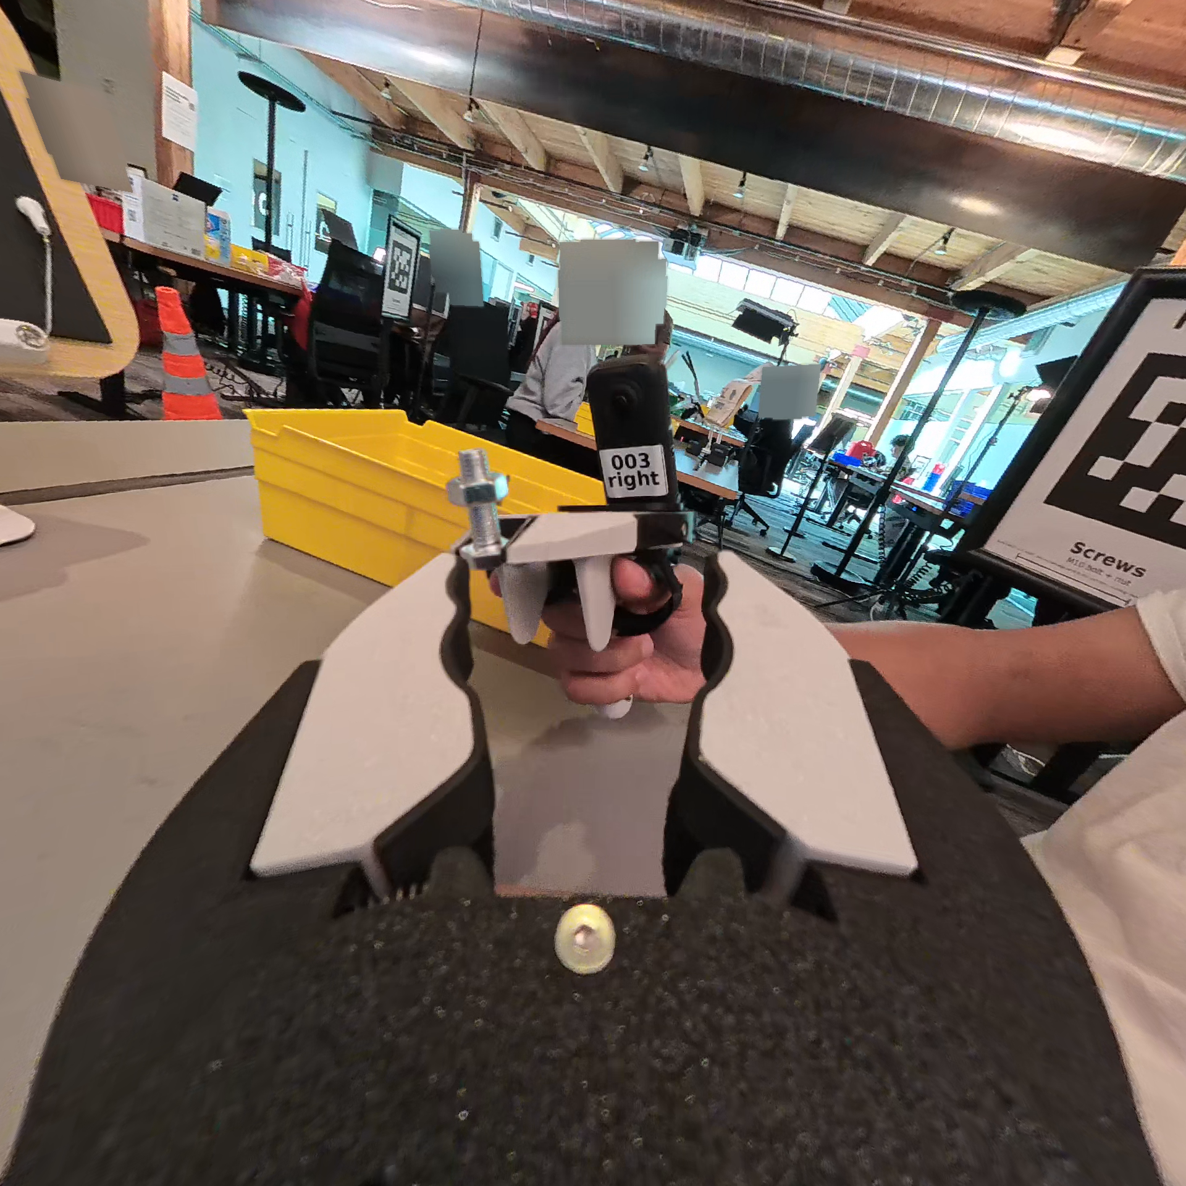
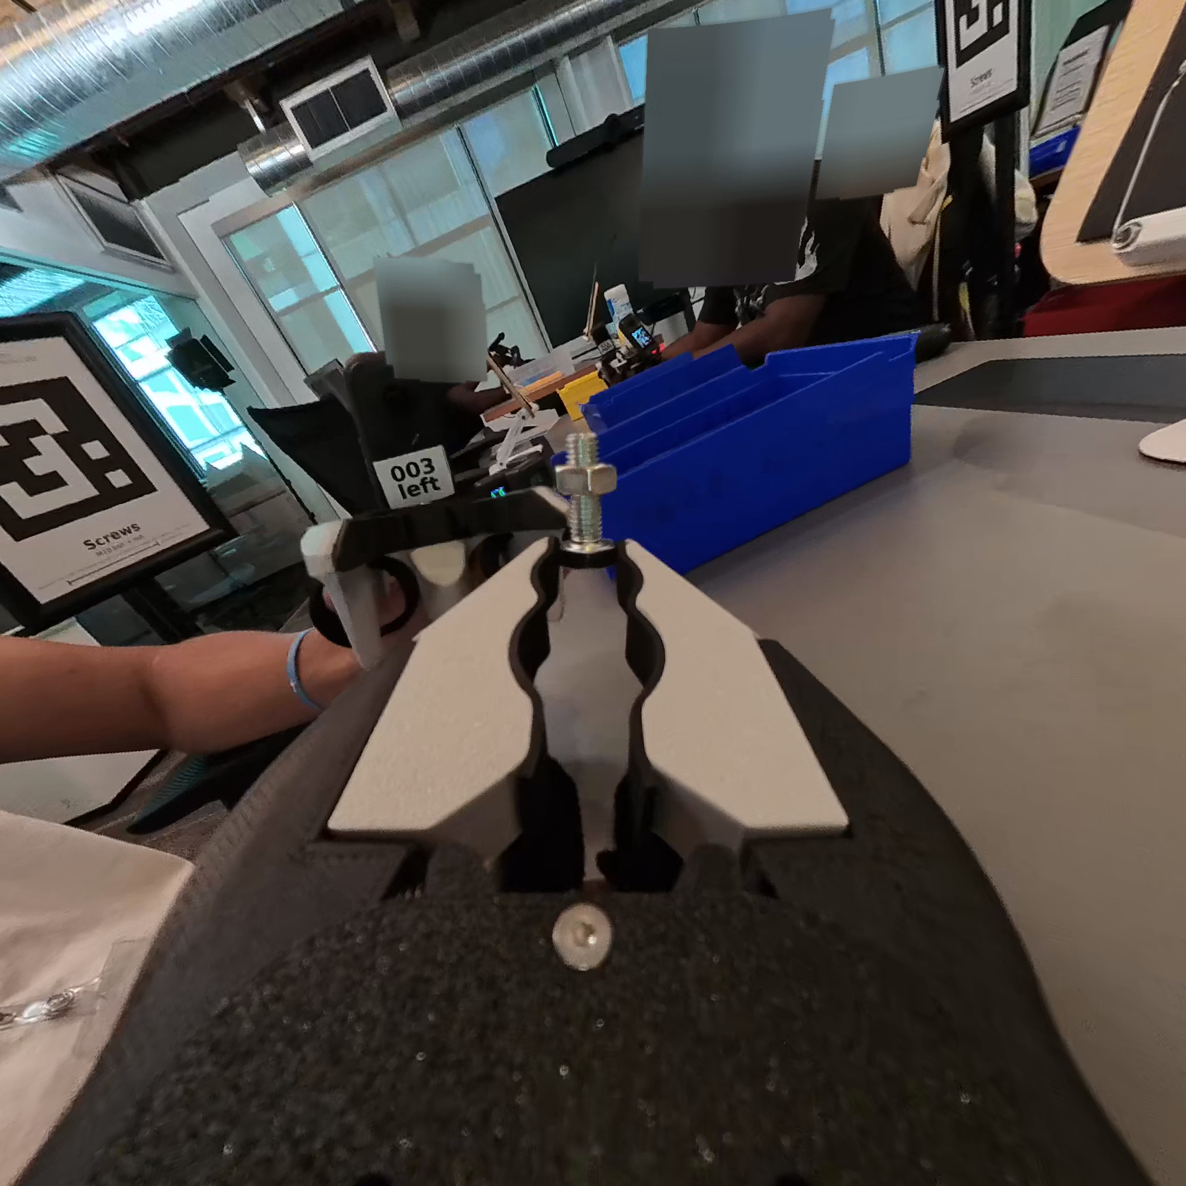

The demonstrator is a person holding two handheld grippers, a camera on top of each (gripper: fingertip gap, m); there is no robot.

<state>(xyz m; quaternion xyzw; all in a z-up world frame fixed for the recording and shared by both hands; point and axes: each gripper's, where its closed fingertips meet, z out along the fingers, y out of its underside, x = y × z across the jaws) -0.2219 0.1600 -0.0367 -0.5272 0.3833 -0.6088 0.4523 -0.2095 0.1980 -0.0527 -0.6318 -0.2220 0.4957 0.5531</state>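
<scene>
I see the right hand-held gripper point(image 2: 585, 557) nearly shut, its pads pinching the head of an upright bolt point(image 2: 583, 507); a nut point(image 2: 585, 478) sits partway down the thread. The left hand-held gripper point(image 1: 585, 600) stands wide, holding nothing, at the bolt's 9 o'clock. A blue bin point(image 2: 770, 449) lies beyond on the table point(image 2: 962, 642). Labels and a marker sign point(image 2: 64, 449) carry writing, not transcribed.

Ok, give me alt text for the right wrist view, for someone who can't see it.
The right tongs grip the head of an upright silver bolt with a nut threaded partway down it. Behind stands a blue bin on a grey table; at left, a hand holds the left tongs, open.
</scene>
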